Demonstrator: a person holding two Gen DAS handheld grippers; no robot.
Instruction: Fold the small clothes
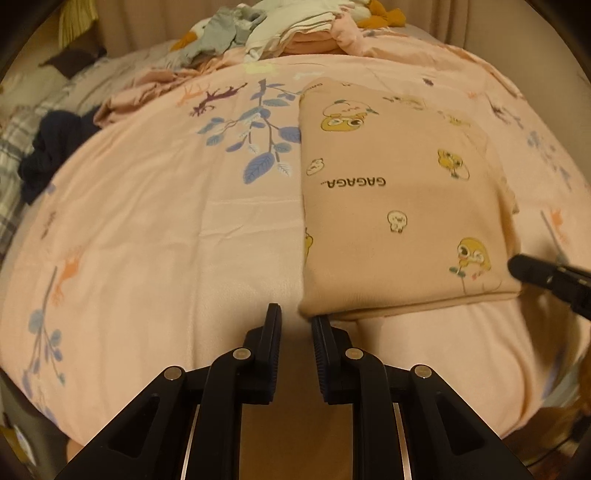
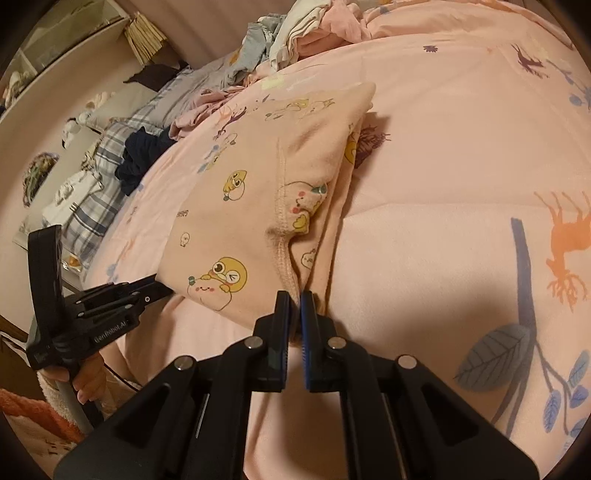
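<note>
Left gripper [image 1: 295, 319] sits low over the bed, fingers apart w/ a clear gap and nothing between them. Its right fingertip is just at the near left corner of the folded garment [image 1: 399, 206]; can't tell if it touches. Right gripper [image 2: 295, 301] has its fingers nearly together, pinched on the near edge of the garment [image 2: 258, 206] right at the stitched seam, w/ fabric bunched up btwn the tips. In the left wrist view only the black tip of the right gripper [image 1: 546, 275] shows, at the garment's near right corner.

Garment is peach, printed w/ yellow cartoon characters and the word "GAGAGA", folded into a rough rectangle and lying flat on the pink bedspread [image 1: 147, 229], which has blue leaf and orange deer prints. In the right wrist view the left gripper [image 2: 155, 288] shows from the side, held by a hand [image 2: 88, 376], its tip at the garment's corner.

Farther back, a dark navy piece of clothing [image 1: 51, 155] lies crumpled at the bed's left edge on a plaid blanket [image 2: 99, 177]. At the far end, a heap of unfolded clothes [image 1: 288, 29]: grey, white, pink and mustard pieces.
</note>
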